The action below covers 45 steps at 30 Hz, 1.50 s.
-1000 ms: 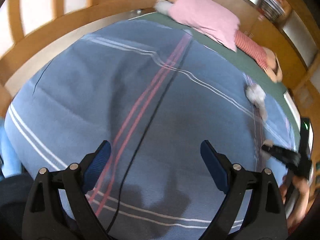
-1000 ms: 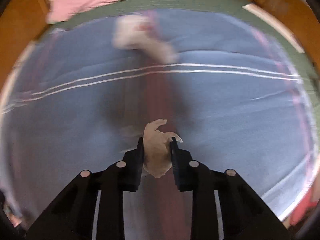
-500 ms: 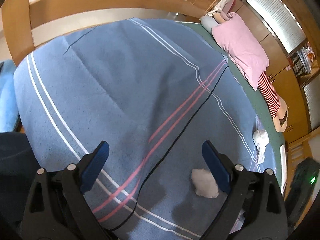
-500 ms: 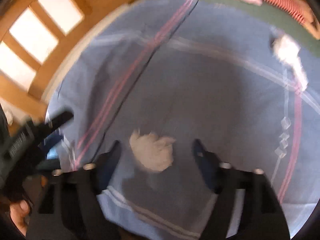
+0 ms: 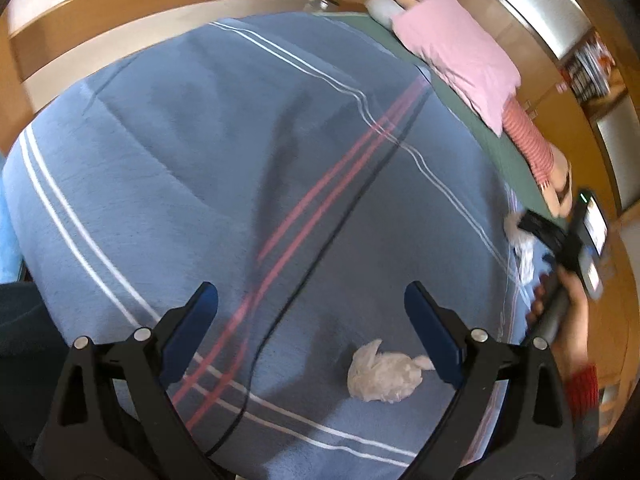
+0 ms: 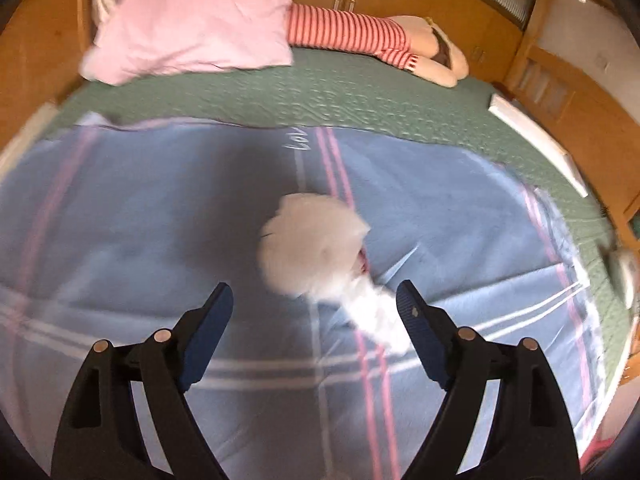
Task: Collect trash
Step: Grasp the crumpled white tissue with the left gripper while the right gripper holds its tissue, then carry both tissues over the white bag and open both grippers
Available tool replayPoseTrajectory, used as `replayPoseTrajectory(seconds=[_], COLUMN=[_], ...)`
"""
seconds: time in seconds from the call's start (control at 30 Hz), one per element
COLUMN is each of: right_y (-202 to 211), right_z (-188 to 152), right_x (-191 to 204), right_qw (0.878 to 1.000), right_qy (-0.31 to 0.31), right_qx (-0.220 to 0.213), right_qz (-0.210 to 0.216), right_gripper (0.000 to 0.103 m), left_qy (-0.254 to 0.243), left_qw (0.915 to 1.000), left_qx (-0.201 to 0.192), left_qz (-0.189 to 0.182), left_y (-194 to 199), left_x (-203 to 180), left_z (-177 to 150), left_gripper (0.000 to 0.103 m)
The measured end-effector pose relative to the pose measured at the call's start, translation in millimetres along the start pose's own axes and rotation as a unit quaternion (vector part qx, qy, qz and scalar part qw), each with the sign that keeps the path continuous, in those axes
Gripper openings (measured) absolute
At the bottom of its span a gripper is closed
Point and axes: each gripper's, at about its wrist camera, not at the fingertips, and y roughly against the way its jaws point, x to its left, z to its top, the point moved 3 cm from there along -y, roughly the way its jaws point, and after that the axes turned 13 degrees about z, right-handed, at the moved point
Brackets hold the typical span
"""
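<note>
While a crumpled white wad (image 5: 384, 376) lies on the blue striped blanket (image 5: 200, 160) just inside the right finger of the left gripper (image 5: 312, 320), whose jaws gape empty, a second, blurred white wad (image 6: 316, 244) lies just ahead of the right gripper (image 6: 316, 304), whose jaws have just been opening and hold nothing. Beyond lies a pink pillow (image 6: 192, 24).

You're no longer holding the crumpled tissue (image 5: 384, 376); it's lying on the blue blanket (image 5: 200, 160). Your right gripper (image 6: 316, 300), its jaws just opening wide, is now facing another white wad (image 6: 312, 244).
</note>
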Motion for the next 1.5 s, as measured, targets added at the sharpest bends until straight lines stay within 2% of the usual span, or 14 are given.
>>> replayPoseTrajectory(seconds=[0.13,0.2,0.27,0.37,0.53,0.63,0.77,0.87,1.0,1.07,1.1,1.23,1.4,1.5], right_y=[-27.6,-41.2,-48.1,-40.1,-2.1,20.7,60.4,91.0,128.7,147.9,159.4,207.5,264.8,302.4], right_z=[3.4,3.3,1.7,-1.6,-16.4,-30.2,-53.8,-73.3,-101.7,-115.2,-122.5,-150.2,-190.6,-222.0], right_x=[-9.7,-8.8,-9.7,-6.0,1.1,2.0,5.8,10.2,17.1,18.3,18.4,10.1,-11.7,-23.0], right_qw=[0.999,0.999,0.999,0.999,0.998,0.995,0.988,0.983,0.977,0.974,0.973,0.972,0.973,0.978], right_qy=[0.024,0.024,0.015,0.016,-0.003,-0.016,-0.014,-0.004,0.019,0.024,0.027,0.037,0.024,0.029], right_qx=[0.011,0.023,0.034,0.032,0.016,0.026,0.035,0.040,0.044,0.045,0.045,0.025,0.006,-0.005], right_qz=[-0.045,-0.041,-0.014,0.004,0.053,0.095,0.148,0.179,0.206,0.219,0.226,0.231,0.229,0.205], right_gripper=[0.082,0.067,0.034,0.022,0.021,0.021,0.021,0.021,0.021,0.021,0.021,0.021,0.021,0.021], left_qy=[-0.068,-0.109,-0.152,-0.207,-0.209,-0.111,-0.012,-0.040,-0.177,-0.258,-0.285,-0.317,-0.321,-0.321], left_qw=[0.9974,0.9937,0.9884,0.9783,0.9778,0.9934,0.9973,0.9956,0.9827,0.9661,0.9583,0.9480,0.9467,0.9414], left_qx=[0.021,0.023,0.014,-0.006,-0.004,0.015,0.047,0.054,0.031,0.013,0.011,0.016,-0.025,-0.102], left_qz=[-0.010,-0.011,-0.003,0.010,0.011,-0.024,-0.056,-0.064,-0.046,-0.003,0.012,0.021,-0.001,-0.024], left_y=[-6.1,-6.6,-5.2,-2.1,-4.4,-7.9,-18.4,-21.8,-20.4,-24.0,-27.9,-36.5,-18.8,19.1], left_x=[-24.3,-38.5,-53.3,-70.1,-68.9,-39.3,-9.7,-22.1,-70.5,-92.3,-97.9,-103.3,-102.1,-97.5], left_z=[-12.8,-20.5,-27.0,-35.5,-30.1,-8.1,5.7,0.9,-16.4,-32.6,-40.9,-52.0,-49.7,-51.2], left_gripper=[0.094,0.094,0.094,0.094,0.094,0.094,0.093,0.092,0.093,0.087,0.074,0.038,0.024,0.024])
